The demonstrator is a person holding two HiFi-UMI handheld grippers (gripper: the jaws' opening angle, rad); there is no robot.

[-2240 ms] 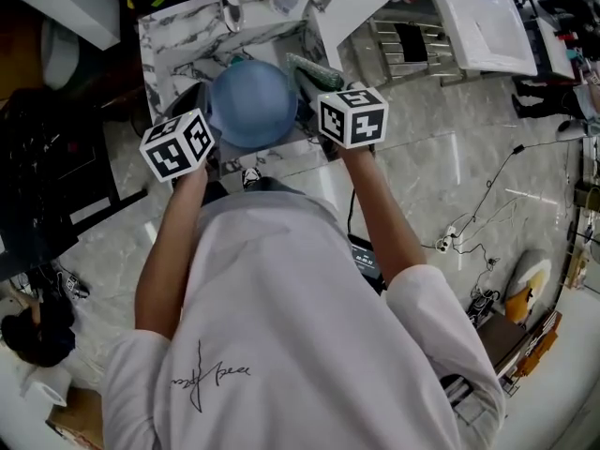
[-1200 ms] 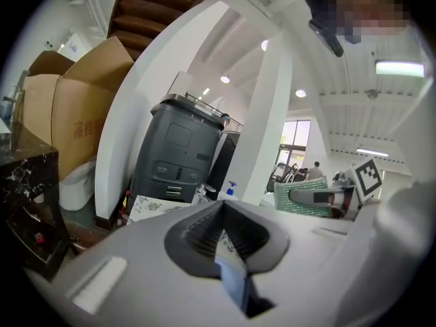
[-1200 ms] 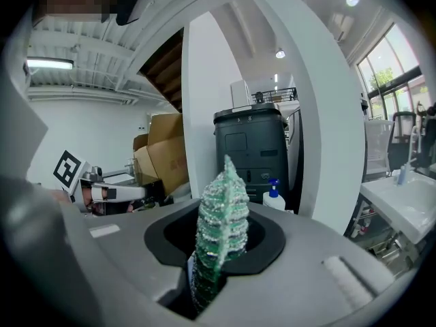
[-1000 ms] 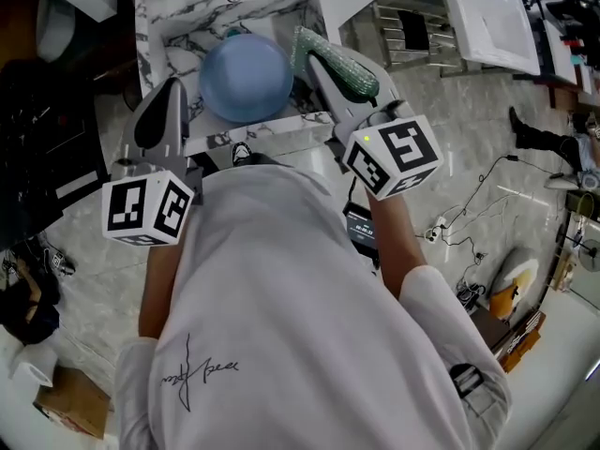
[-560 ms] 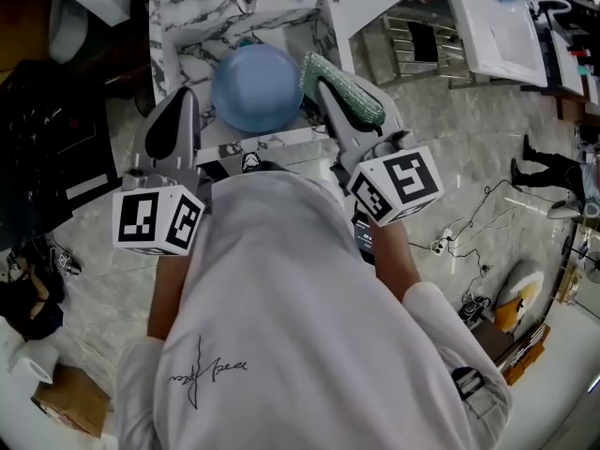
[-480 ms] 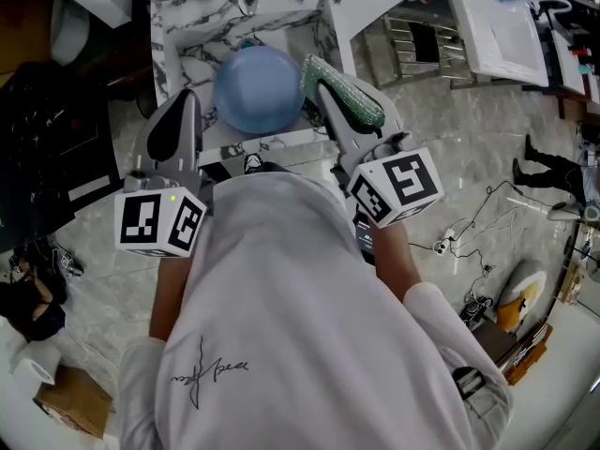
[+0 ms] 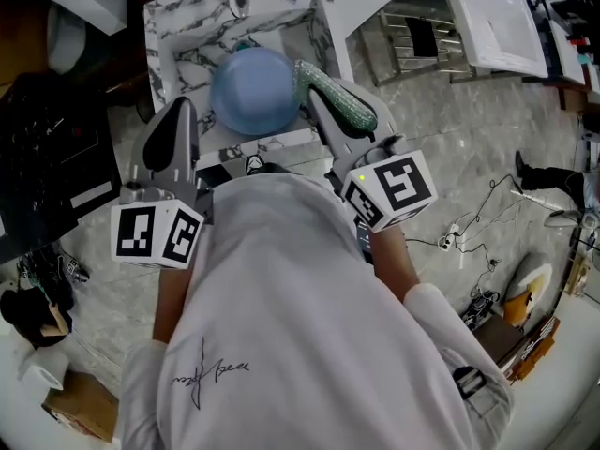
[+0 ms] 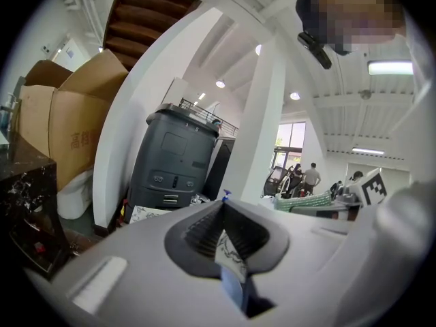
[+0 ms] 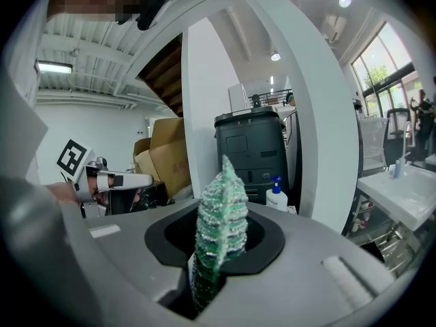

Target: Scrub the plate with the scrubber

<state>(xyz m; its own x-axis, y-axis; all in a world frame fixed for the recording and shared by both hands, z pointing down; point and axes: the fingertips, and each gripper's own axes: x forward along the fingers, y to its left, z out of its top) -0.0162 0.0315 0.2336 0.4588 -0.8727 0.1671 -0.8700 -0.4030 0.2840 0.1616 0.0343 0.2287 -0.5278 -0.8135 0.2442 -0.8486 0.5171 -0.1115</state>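
Head view: the round pale-blue plate (image 7: 251,90) lies on the white, grey-veined marble desk (image 7: 183,28), ahead of the person and between the two tools.
Tool: the long green mesh scrubber (image 7: 339,94) reaches to the plate's right rim; this angle does not show whether they touch.
Right side: the right gripper (image 9: 219,244) is clamped on the scrubber, which stands edge-on out of its jaws.
Left side: the left gripper (image 8: 223,213) has its jaws together on nothing and sits just left of the plate, apart from it.
Stage: by my reading, the scrubber has yet to be laid flat on the plate's face.
Risk, plate: nothing pins it, so a sideways stroke could skate it across the smooth marble.
Risk, grip: the soft mesh is pinched at one end and could fold or pull free under pressure.
Nearby: a white pump bottle (image 9: 277,197) stands behind.
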